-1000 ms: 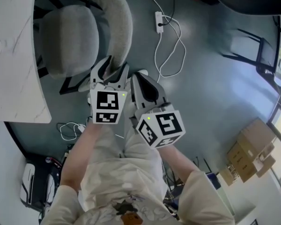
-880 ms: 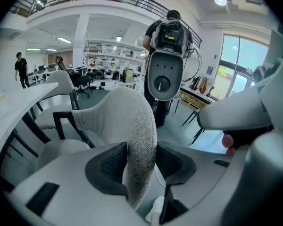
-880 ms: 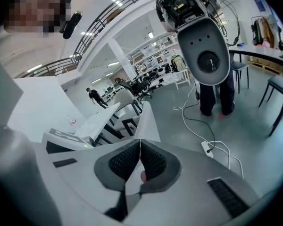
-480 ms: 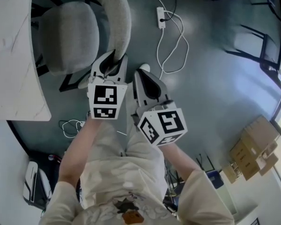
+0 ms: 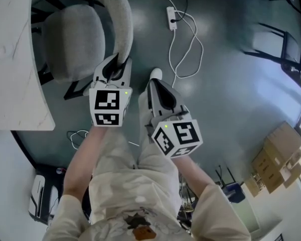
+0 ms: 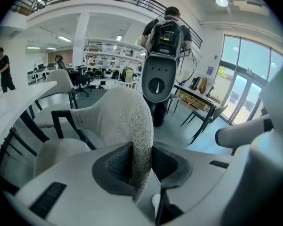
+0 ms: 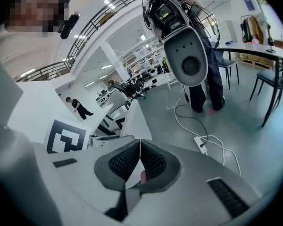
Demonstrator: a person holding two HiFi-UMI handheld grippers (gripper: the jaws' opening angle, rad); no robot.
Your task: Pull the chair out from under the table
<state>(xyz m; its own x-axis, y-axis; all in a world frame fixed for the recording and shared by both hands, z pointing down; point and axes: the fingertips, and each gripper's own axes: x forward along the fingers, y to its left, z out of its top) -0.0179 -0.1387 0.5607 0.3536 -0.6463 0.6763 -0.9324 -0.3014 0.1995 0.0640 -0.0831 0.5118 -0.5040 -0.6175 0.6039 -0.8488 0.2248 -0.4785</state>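
Observation:
The grey fabric chair (image 5: 72, 39) stands at the upper left, its seat partly under the white marble table (image 5: 12, 69). Its curved backrest (image 5: 118, 19) ends at my left gripper (image 5: 115, 67). In the left gripper view the backrest edge (image 6: 134, 121) runs between the dark pads (image 6: 117, 161), and the left gripper (image 6: 141, 163) is shut on it; its jaws have just been closing around that edge. My right gripper (image 5: 158, 87) hangs beside the left one, over the floor and apart from the chair. Its jaws (image 7: 139, 147) are shut, with nothing between them.
A white power strip (image 5: 171, 20) and its looping cable lie on the floor beyond the grippers. Cardboard boxes (image 5: 276, 157) stand at the right, and black chair legs (image 5: 271, 39) at the upper right. A person with a backpack (image 6: 165, 32) stands ahead. Cables (image 5: 75, 137) lie under the table's near edge.
The left jaws have narrowed onto the backrest edge. The right gripper has drifted slightly lower and to the right. The chair keeps its place by the table.

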